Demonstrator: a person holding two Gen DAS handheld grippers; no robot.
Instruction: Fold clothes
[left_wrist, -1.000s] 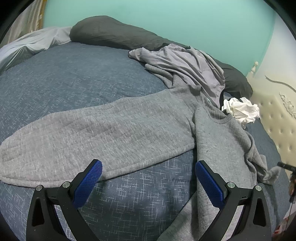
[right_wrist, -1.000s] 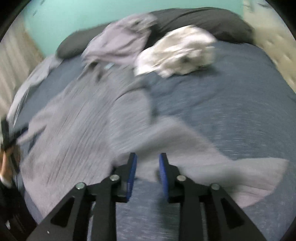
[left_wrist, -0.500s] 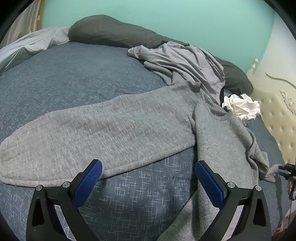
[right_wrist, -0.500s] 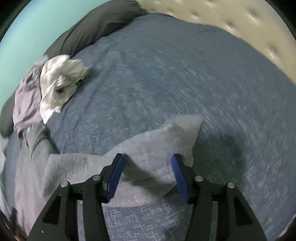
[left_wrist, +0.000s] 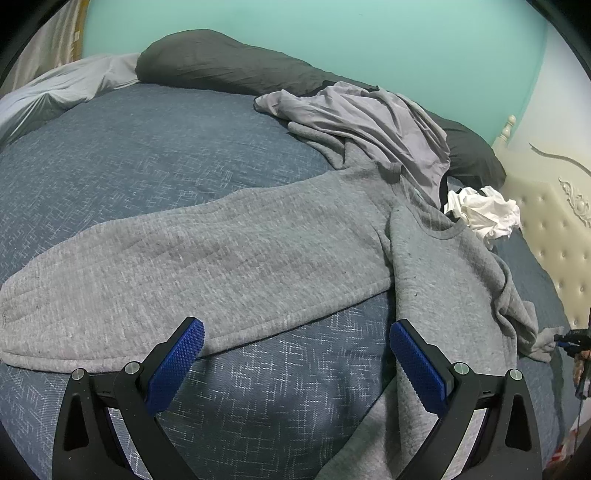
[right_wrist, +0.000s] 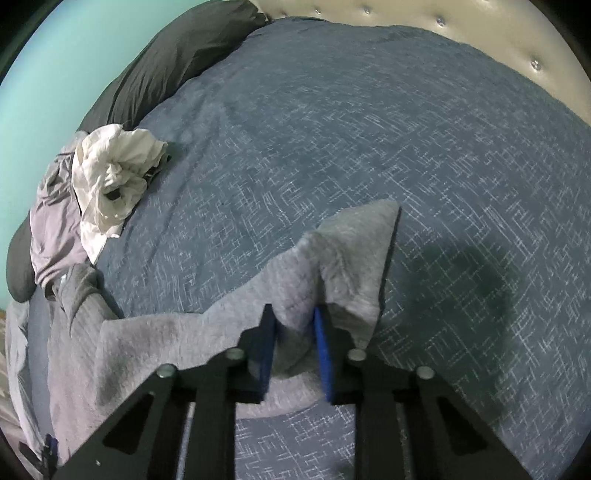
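- Spread across blue bedspread (left_wrist: 147, 155): grey sweatshirt (left_wrist: 229, 258), one sleeve lying long and flat leftward, body running toward the near edge.
- Far sleeve cuff (right_wrist: 354, 258) bunched up between right gripper (right_wrist: 293, 350) fingers; nearer hand by far.
- Right jaws closing, narrow gap, fabric pinched between.
- Left gripper (left_wrist: 295, 369) wide apart, empty, hovering just short of flat sleeve's hem.

A bed (left_wrist: 155, 155) with a blue patterned cover stands against a mint-green wall (left_wrist: 369, 40), with a cream tufted headboard (left_wrist: 554, 236) at its right edge.
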